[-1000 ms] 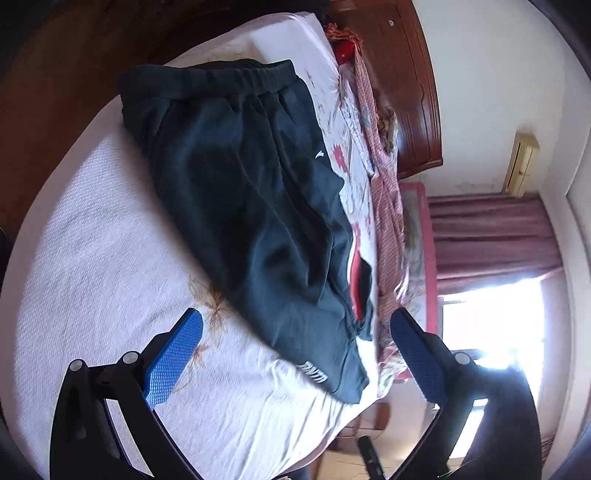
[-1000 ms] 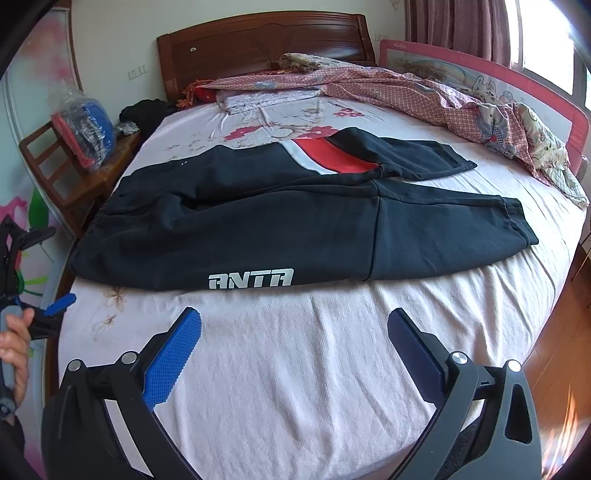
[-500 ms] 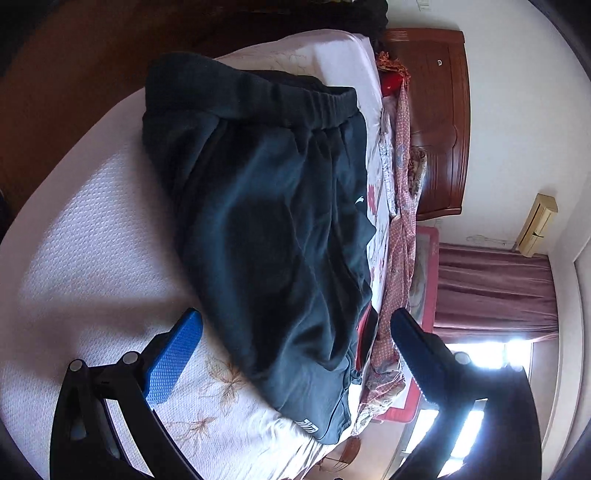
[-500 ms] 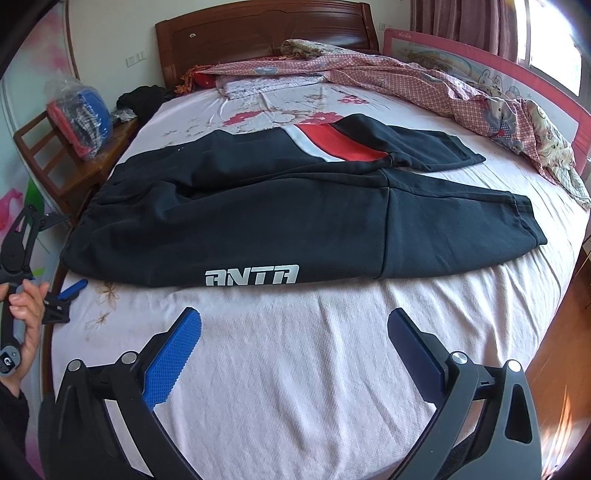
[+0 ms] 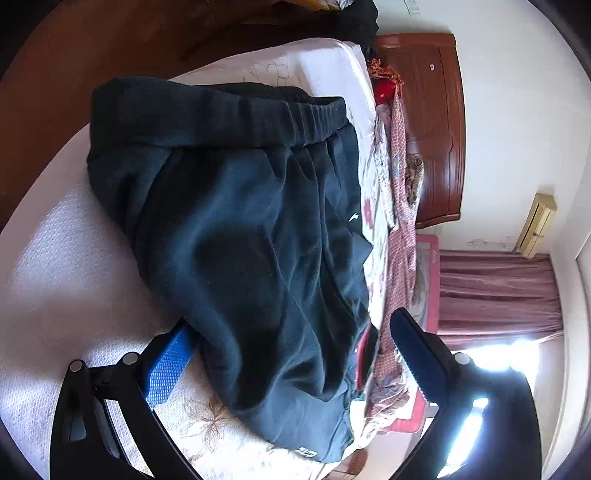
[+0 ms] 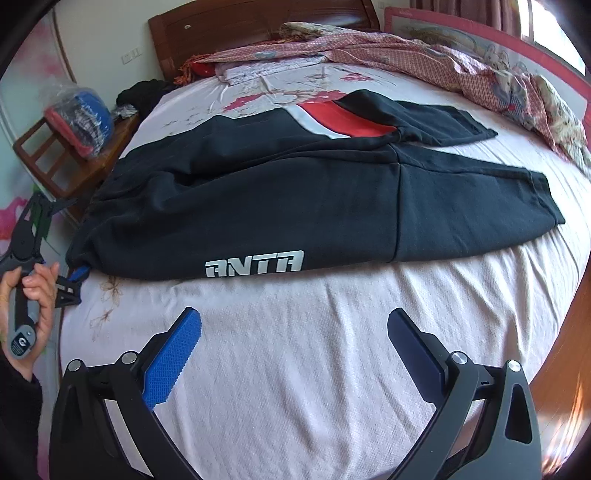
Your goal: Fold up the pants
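Both tongs spread: left gripper straddles pants waist edge w/o pinching; right gripper hovers near ANTA logo, over bed.

Pink bedsheet; checked quilt near wooden headboard; bagged clothes on chair.

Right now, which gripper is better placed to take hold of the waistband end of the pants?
Left. The left gripper is open at the pants, one fingertip touching the waistband corner. The right gripper is open over bare sheet, short of the pants.
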